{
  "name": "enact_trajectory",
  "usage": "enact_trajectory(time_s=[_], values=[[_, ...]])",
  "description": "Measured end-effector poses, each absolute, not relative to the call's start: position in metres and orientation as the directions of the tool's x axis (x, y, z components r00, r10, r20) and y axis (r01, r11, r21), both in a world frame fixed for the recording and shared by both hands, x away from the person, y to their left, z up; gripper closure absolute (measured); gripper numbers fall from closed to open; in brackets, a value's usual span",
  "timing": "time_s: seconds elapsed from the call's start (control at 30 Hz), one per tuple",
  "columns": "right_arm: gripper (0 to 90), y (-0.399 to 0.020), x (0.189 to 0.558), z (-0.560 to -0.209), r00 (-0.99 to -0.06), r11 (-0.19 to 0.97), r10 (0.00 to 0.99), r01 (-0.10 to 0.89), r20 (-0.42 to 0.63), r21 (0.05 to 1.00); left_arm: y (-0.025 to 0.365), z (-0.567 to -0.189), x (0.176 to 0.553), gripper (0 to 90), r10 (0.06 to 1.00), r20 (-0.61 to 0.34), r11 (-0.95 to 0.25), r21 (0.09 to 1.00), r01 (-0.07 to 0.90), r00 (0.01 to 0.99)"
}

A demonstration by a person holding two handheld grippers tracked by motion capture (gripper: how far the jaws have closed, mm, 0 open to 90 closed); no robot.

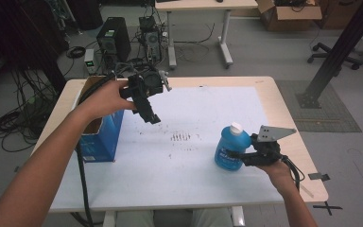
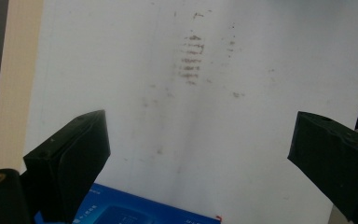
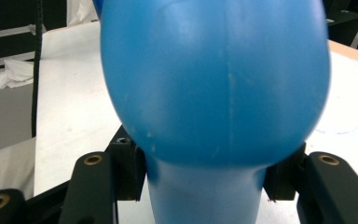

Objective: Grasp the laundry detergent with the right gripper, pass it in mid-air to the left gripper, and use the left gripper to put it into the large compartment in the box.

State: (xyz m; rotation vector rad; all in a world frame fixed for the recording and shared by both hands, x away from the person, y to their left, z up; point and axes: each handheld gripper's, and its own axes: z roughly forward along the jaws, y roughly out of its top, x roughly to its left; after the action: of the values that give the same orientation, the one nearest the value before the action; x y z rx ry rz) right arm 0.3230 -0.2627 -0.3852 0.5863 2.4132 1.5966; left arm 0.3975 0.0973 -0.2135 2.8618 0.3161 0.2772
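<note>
Lettering on the blue bottle (image 1: 229, 150) runs in white across a darker label band, but it is too small and soft to read in the high view; the blue box (image 1: 102, 137) at the worktop's nine o'clock side carries pale print on its face that is likewise illegible. The bottle stands near the worktop's (image 1: 208, 189) four o'clock area, its long axis close to upright and leaning slightly, white cap (image 1: 236, 126) toward twelve o'clock in the high view. The right gripper (image 1: 242, 155) comes in from the bottle's three o'clock side and pinches it; in the right gripper view the pads (image 3: 131, 169) press either side of the narrow waist beneath the bulging blue body (image 3: 214, 84). The left gripper (image 1: 147, 113) hangs above the worktop near ten o'clock, just beside the box, jaws spread wide with nothing between them, looking down on the smudged white sheet (image 2: 205, 93).
</note>
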Motion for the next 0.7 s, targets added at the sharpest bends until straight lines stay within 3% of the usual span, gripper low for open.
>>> enact_trajectory(time_s=[0.7], values=[[43.4, -0.25, 0.321, -0.333, -0.954, 0.373, 0.299, 0.146, 0.03, 0.916, 0.095, -0.192, 0.373, 6.2, 0.217, 0.177, -0.953, 0.25, 0.17, 0.96]])
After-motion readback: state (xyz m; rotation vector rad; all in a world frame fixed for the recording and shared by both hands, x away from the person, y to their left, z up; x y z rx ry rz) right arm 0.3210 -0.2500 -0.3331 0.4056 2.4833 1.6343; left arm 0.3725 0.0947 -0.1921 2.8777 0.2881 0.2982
